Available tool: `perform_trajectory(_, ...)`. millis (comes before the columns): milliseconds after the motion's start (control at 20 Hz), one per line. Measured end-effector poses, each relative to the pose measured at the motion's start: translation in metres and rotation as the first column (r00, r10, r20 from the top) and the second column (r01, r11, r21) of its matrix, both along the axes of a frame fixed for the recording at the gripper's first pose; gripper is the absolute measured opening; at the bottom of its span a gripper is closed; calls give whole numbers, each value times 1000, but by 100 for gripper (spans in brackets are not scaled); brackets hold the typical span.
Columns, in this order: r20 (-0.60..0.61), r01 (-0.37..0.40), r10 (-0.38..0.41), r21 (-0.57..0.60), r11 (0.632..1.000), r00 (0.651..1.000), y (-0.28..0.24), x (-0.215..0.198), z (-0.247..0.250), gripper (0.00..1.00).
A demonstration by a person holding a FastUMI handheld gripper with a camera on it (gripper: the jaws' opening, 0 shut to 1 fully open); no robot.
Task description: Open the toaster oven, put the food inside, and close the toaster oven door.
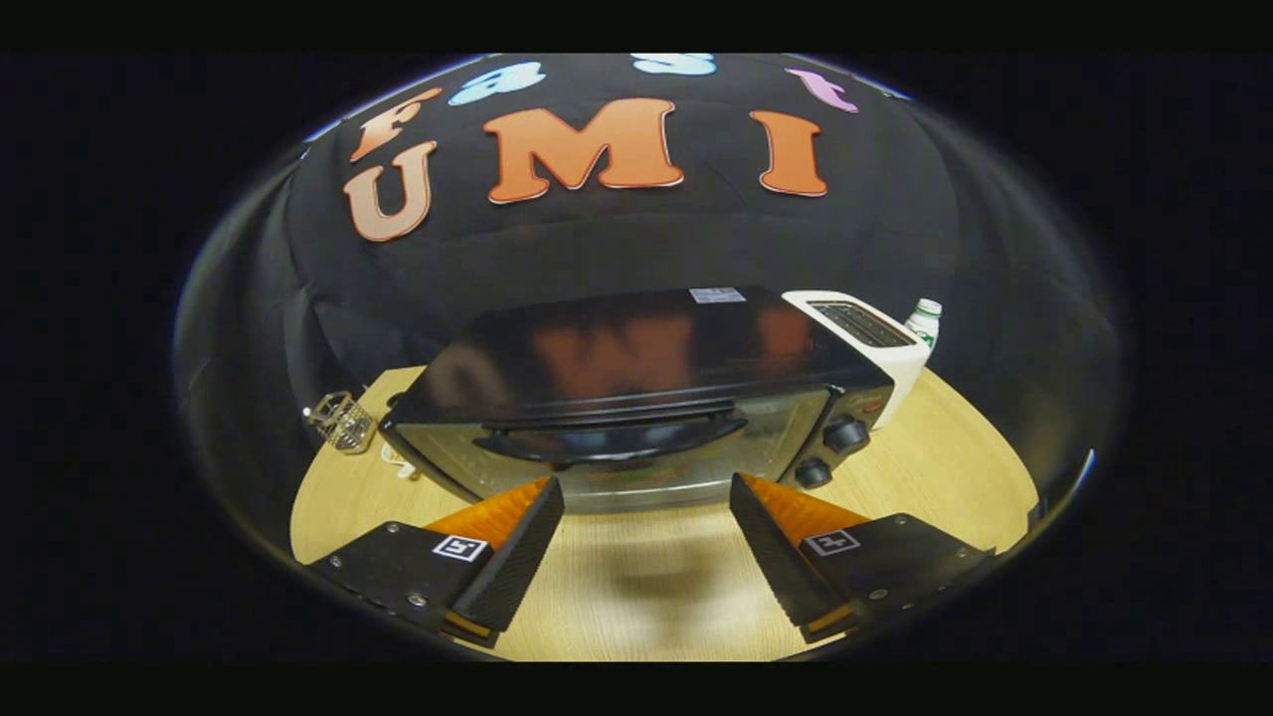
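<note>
Black cloth closes off the back of the booth, and in front of it a round, pale wooden desk [955,447] carries everything. Taking the toaster oven [636,398] as the landmark: it sits at the middle of the desk with its glass door [617,462] shut and its dark handle [607,443] running across the upper part of that door, two knobs [830,452] on the panel at its right end. A white slot toaster [875,343] stands touching or just beside the oven's far right corner, with a small bottle [925,323] behind that; a little wire basket [341,421] sits off the oven's left end. No food is plainly visible; something faint shows through the glass, but reflections make it impossible to say what. The tool [646,537] hovers just in front of the oven door, fingers spread wide and holding nothing, the door's lower edge lying just beyond them. With the door shut and the tool empty, this fits either a moment ahead of opening or one after closing. Should the handle need gripping, the risks I see are the fingers sliding off its smooth curved bar, or a hard pull dragging the light oven across the desk into the white toaster.
</note>
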State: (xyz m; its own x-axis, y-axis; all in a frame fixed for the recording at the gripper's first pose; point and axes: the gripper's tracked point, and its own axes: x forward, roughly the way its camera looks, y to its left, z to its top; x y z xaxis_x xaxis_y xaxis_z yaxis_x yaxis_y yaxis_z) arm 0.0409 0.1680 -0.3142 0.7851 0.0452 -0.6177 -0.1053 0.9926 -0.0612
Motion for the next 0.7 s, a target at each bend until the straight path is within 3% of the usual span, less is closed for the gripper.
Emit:
perform_trajectory(450, 7, -21, 21, -21, 1000, 1000, 0, -11, 2, 100)
perform_trajectory(700, 41, 27, -27, 6, 1000, 999, -28, -37, 32, 99)
